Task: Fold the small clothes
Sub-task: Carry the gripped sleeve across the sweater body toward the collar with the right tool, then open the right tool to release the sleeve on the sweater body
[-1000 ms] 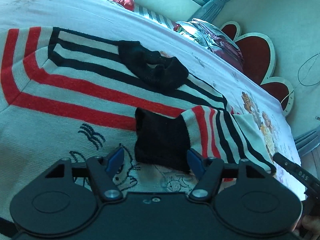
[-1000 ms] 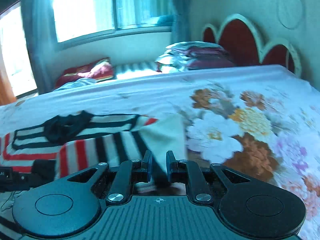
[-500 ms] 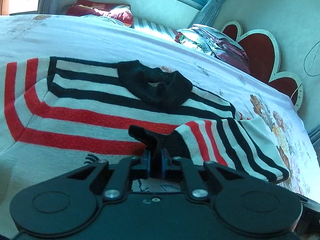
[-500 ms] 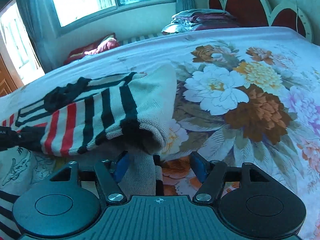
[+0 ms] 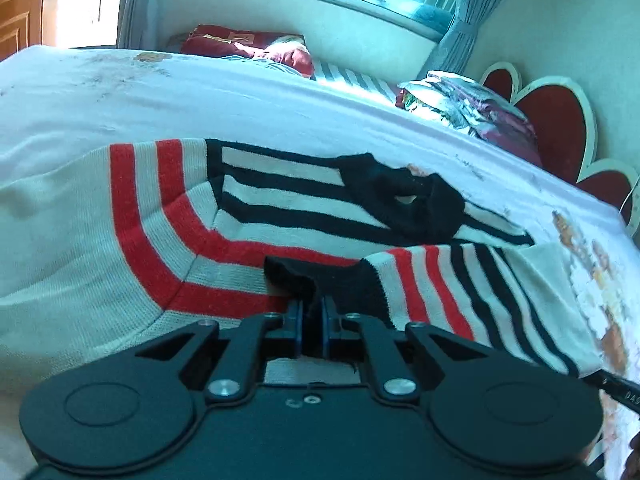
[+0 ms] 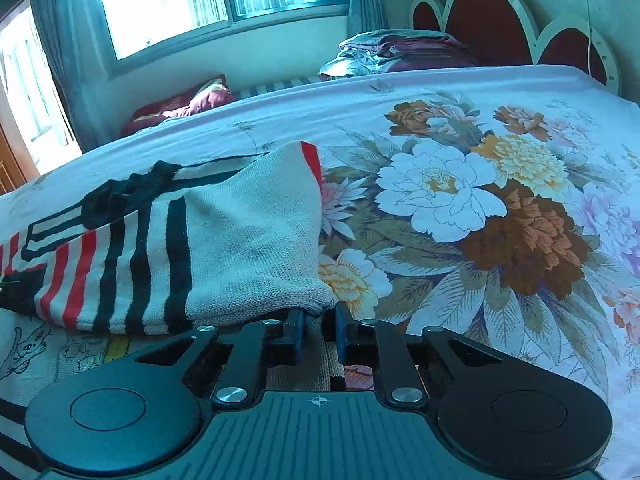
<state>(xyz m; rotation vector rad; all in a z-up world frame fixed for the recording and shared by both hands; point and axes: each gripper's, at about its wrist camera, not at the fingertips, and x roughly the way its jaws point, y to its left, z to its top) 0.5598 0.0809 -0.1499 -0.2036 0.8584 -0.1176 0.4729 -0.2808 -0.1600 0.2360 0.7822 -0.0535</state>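
Left hand-held gripper pinches the sweater's black cuff straight ahead.

Few letters can be read. In the left wrist view, pale capitals reading roughly "DAS" stand on a black bar at the right edge, cut off by the frame. The red cushion beyond the bed's far edge bears a gold mark too blurred to read.

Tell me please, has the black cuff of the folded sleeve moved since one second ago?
Yes. The cuff, pinched in the left gripper, now lies on the sweater's red stripes, nearer the black collar.
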